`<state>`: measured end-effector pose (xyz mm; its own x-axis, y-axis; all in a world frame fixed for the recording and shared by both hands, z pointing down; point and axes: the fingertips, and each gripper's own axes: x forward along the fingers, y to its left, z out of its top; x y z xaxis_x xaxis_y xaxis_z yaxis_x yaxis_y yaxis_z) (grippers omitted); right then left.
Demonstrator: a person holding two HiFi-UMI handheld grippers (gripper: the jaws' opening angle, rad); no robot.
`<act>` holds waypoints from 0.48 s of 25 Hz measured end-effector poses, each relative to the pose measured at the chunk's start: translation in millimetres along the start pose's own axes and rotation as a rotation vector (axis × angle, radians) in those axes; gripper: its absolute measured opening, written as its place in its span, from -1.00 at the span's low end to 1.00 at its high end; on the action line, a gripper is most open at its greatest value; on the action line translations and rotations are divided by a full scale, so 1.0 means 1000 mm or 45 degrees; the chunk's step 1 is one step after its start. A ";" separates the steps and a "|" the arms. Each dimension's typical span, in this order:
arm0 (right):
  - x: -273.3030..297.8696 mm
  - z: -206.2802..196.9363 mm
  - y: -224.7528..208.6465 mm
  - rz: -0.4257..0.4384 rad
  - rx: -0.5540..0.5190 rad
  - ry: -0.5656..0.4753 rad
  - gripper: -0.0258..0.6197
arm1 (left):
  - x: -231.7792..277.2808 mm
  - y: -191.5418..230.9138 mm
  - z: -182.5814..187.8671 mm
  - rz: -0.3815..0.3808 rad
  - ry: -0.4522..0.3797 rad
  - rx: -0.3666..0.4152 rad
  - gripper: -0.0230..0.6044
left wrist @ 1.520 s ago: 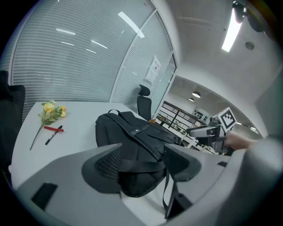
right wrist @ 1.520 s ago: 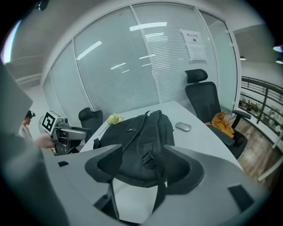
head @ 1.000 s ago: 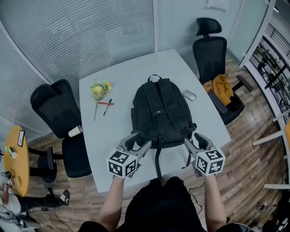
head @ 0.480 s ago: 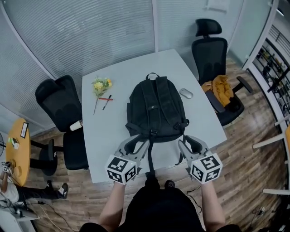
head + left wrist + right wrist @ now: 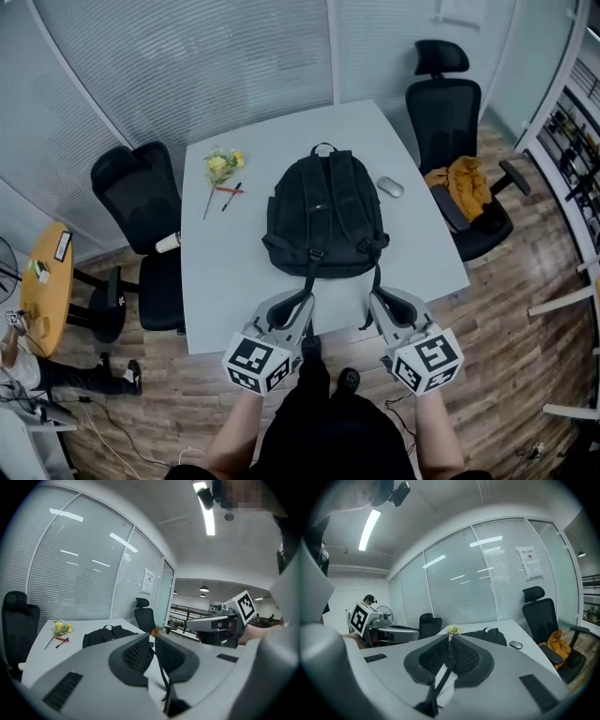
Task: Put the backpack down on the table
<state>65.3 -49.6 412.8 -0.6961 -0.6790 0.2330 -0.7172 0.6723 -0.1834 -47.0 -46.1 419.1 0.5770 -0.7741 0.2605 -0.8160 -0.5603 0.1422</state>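
**Q:** What is the room showing?

**A:** A glass-walled office with lowered blinds is filling the frame. A pale grey table (image 5: 234, 272) is sitting at the centre, over a wood floor. One black office chair (image 5: 141, 202) is standing at the table's left and a second chair (image 5: 448, 103) at the upper right, with an orange garment (image 5: 461, 183) lying on its seat.

**Q:** Where is the backpack?

**A:** The black backpack (image 5: 323, 220) is lying flat in the middle of the table, strap side up. Its top handle is pointing toward the upper edge of the frame. A yellow flower (image 5: 223, 167) and two pens (image 5: 228, 192) are lying to its upper left. A grey computer mouse (image 5: 390, 187) is sitting just beside its upper right.

**Q:** And the grippers?

**A:** You are holding both at the lower centre of the frame, near the table's front edge and apart from the backpack. The left gripper (image 5: 286, 309) has just been closing its jaws, and they are now standing almost together with nothing between them. The right gripper (image 5: 392, 305) has just been closing as well, and its pads are meeting, empty.
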 end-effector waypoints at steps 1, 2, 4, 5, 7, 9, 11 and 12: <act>-0.004 -0.001 0.003 0.008 -0.002 -0.003 -0.82 | -0.003 -0.005 -0.001 0.004 -0.001 0.005 -0.82; -0.008 -0.003 0.005 0.016 -0.002 -0.006 -0.83 | -0.006 -0.010 -0.003 0.008 -0.002 0.009 -0.82; -0.014 -0.007 0.011 0.032 -0.001 -0.010 -0.85 | -0.011 -0.018 -0.005 0.013 -0.003 0.014 -0.86; -0.016 -0.008 0.013 0.039 -0.003 -0.010 -0.86 | -0.014 -0.022 -0.006 0.015 -0.004 0.015 -0.86; -0.022 -0.010 0.019 0.052 -0.008 -0.007 -0.89 | -0.018 -0.028 -0.006 0.019 -0.005 0.016 -0.89; -0.027 -0.012 0.023 0.062 -0.014 -0.004 -0.89 | -0.023 -0.034 -0.007 0.025 -0.008 0.018 -0.92; -0.032 -0.013 0.027 0.072 -0.024 -0.003 -0.89 | -0.027 -0.039 -0.008 0.030 -0.011 0.019 -0.93; -0.035 -0.014 0.029 0.076 -0.030 -0.001 -0.89 | -0.028 -0.042 -0.008 0.031 -0.014 0.019 -0.93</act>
<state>69.3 -2.8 413.1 -0.7378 -0.6376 0.2217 -0.6733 0.7185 -0.1743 -29.3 1.8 413.8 0.5572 -0.7909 0.2531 -0.8294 -0.5453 0.1219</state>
